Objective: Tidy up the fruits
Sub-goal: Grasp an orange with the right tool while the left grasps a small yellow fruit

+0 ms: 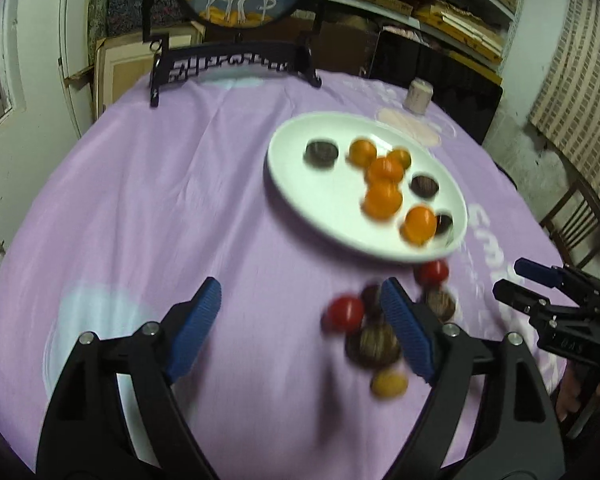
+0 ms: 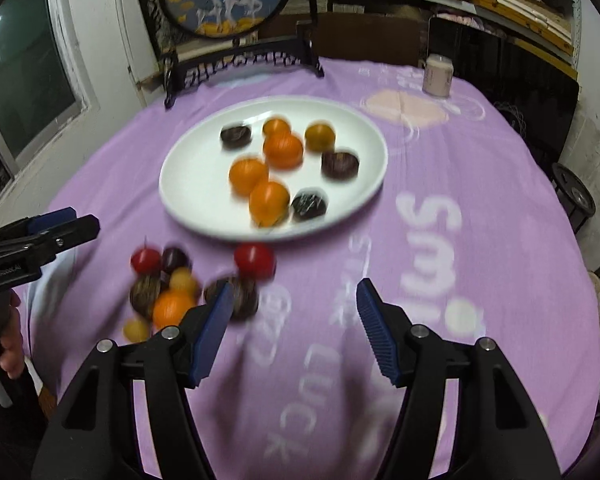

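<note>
A white plate (image 1: pixel 296 192) (image 2: pixel 188 196) on the purple cloth holds several orange fruits (image 1: pixel 383 199) (image 2: pixel 269 203) and three dark fruits (image 1: pixel 321 153) (image 2: pixel 339 164). A loose pile lies on the cloth in front of it: red fruits (image 1: pixel 345 312) (image 2: pixel 254 259), brown ones (image 1: pixel 374 346) (image 2: pixel 236 296), small yellow ones (image 1: pixel 388 385) (image 2: pixel 137 329) and an orange one (image 2: pixel 172 308). My left gripper (image 1: pixel 300 300) is open and empty, its right finger beside the pile. My right gripper (image 2: pixel 296 300) is open and empty, right of the pile. Both views are motion-blurred.
A black stand with a round deer picture (image 1: pixel 236 20) (image 2: pixel 228 8) stands at the table's far edge. A pale cup (image 1: pixel 418 97) (image 2: pixel 438 75) sits at the far right. Shelves with boxes (image 1: pixel 440 8) are behind. A chair (image 1: pixel 580 224) is at right.
</note>
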`<control>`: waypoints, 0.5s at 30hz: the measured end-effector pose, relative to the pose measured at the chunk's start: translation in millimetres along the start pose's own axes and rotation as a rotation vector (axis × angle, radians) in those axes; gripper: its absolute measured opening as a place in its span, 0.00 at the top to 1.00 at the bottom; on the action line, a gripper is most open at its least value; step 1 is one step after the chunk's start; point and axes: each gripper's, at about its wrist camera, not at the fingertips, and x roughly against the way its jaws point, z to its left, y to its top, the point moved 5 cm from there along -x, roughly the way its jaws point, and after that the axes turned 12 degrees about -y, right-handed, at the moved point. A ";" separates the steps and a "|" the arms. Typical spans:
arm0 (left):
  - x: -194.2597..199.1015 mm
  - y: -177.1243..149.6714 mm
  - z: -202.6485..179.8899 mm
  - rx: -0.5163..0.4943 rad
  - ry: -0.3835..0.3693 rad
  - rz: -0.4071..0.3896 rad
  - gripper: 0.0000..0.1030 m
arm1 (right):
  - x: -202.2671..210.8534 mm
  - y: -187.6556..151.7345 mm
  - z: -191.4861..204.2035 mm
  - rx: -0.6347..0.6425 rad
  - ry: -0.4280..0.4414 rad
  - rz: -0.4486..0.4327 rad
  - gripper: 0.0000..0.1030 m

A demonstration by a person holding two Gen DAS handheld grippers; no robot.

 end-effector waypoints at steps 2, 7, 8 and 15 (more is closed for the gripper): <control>4.9 -10.5 -0.5 0.000 -0.006 0.010 0.19 | 2.9 -8.0 6.6 0.003 0.011 0.013 0.38; 12.4 -25.9 -1.8 -0.005 -0.006 0.025 0.19 | 12.4 -19.2 35.4 0.061 0.077 0.014 0.38; 13.7 -27.8 -1.2 -0.004 -0.004 0.024 0.19 | 13.8 -21.3 40.3 0.072 0.087 0.015 0.38; 22.1 -41.4 14.3 0.021 0.015 0.028 0.18 | 13.3 -28.6 70.0 0.096 0.184 0.020 0.48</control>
